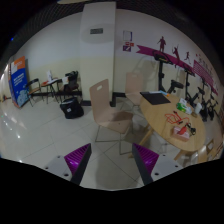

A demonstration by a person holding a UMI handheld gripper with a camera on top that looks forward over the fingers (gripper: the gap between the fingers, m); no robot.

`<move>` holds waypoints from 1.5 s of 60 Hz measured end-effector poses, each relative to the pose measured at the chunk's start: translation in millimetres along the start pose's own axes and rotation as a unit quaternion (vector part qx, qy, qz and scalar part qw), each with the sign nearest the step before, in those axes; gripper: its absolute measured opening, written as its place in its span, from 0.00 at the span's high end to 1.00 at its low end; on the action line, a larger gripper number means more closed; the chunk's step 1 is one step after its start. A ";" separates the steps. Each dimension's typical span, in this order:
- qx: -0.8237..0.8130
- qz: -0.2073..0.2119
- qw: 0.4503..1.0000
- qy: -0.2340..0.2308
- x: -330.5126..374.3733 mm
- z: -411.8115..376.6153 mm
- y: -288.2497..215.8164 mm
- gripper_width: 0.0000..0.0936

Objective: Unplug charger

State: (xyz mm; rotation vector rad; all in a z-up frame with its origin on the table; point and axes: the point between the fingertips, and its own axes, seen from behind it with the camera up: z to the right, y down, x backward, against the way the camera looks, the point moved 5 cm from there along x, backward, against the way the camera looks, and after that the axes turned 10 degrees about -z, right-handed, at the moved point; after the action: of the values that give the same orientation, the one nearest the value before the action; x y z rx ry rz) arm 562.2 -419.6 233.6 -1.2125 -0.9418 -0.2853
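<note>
Hand-held gripper (112, 158) points across the glossy floor (50, 135), purple pads (78, 156) apart, nothing between them. Beyond the fingers, a wooden chair (107, 103) beside the cluttered counter (160, 112).

A pale, glossy floor (40, 130) spreads ahead of the gripper (111, 160), whose fingers stand apart with nothing between them. On it stand light wooden chairs (103, 98) drawn near a long wooden table (163, 112). The tabletop carries a small red and white heap (180, 127), too small to identify. Well beyond, a black bag (71, 108) sits on the floor beside dark chairs (45, 87) near the far wall.
</note>
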 end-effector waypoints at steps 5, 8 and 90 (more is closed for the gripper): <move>-0.014 0.001 1.000 0.015 2.0 11.4 1.3 0.08; -0.023 0.002 0.999 0.026 -3.1 43.5 2.3 0.08; -0.179 0.116 0.958 0.192 -204.5 464.2 15.5 0.08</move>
State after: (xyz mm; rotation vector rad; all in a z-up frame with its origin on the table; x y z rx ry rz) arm 233.5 -60.2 90.8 -1.5167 -0.4128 -0.4982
